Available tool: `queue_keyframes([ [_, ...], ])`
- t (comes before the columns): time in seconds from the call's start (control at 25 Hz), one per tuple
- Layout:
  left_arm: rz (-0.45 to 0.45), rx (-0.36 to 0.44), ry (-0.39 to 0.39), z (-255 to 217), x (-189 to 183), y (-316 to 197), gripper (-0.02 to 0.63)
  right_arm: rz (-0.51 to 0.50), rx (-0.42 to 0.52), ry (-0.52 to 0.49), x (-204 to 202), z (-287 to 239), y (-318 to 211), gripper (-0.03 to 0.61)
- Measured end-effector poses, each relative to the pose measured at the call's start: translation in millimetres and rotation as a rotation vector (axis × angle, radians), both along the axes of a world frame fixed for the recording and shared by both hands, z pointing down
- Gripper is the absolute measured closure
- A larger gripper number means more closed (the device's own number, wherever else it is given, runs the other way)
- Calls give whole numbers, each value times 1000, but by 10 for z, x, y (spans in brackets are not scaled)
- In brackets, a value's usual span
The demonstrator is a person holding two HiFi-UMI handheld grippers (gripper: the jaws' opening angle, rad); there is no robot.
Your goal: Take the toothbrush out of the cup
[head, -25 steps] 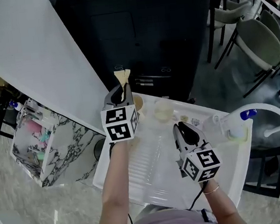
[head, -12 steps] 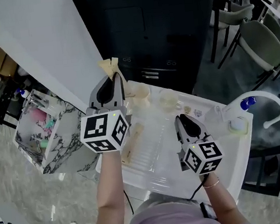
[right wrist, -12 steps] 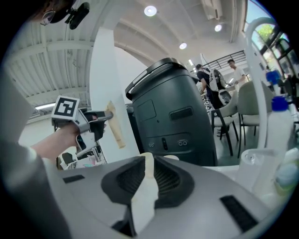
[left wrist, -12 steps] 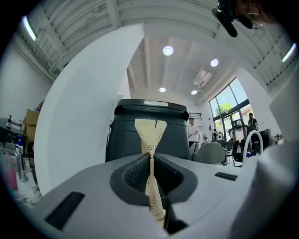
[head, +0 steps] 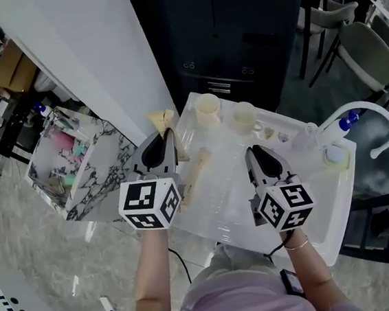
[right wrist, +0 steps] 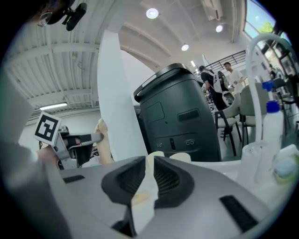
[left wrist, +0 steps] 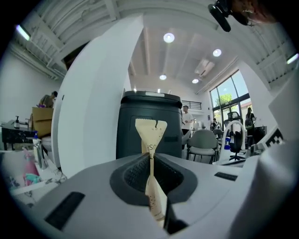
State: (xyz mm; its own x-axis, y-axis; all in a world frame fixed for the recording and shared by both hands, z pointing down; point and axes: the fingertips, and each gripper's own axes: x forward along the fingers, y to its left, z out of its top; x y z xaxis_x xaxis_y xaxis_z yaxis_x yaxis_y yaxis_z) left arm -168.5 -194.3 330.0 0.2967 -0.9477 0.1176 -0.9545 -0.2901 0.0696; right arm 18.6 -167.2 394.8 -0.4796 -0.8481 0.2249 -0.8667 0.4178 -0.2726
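Toothbrush [head: 194, 168], one, in cream paper sleeve, clear of both pale cream round cups [head: 207, 108] and pinched between closed jaws of left gripper [head: 166, 135] over left edge of white plastic tray [head: 229, 189], middle stretch covered by that gripper's body. Right gripper [head: 252, 153], jaws slightly apart on nothing, above tray on near side of cups. Behind: one dark grey cabinet [head: 237, 36], one blue-capped bottle [head: 343, 123], one marbled box [head: 92, 172].

Two grippers: left gripper [head: 166, 129], right gripper [head: 252, 151]. Two pale cups [head: 207, 108] [head: 244, 117] on one white tabletop [head: 220, 198]. One paper-wrapped toothbrush [head: 195, 171]. One blue-capped bottle [head: 344, 124]. One dark bin [head: 237, 36].
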Motion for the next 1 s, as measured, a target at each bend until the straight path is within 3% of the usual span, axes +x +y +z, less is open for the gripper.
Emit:
queue_keyframes([
  [0.52,135,-298,15,1025,244,652,598,37,-2,24,2,17,372,523],
  [0.84,244,-447,-132,1537,583,709,598,84,-20,32,193,106,409,523],
  [1.0,280,-490,-156,1675,715,653,598,100,-33,27,255,155,395,523],
])
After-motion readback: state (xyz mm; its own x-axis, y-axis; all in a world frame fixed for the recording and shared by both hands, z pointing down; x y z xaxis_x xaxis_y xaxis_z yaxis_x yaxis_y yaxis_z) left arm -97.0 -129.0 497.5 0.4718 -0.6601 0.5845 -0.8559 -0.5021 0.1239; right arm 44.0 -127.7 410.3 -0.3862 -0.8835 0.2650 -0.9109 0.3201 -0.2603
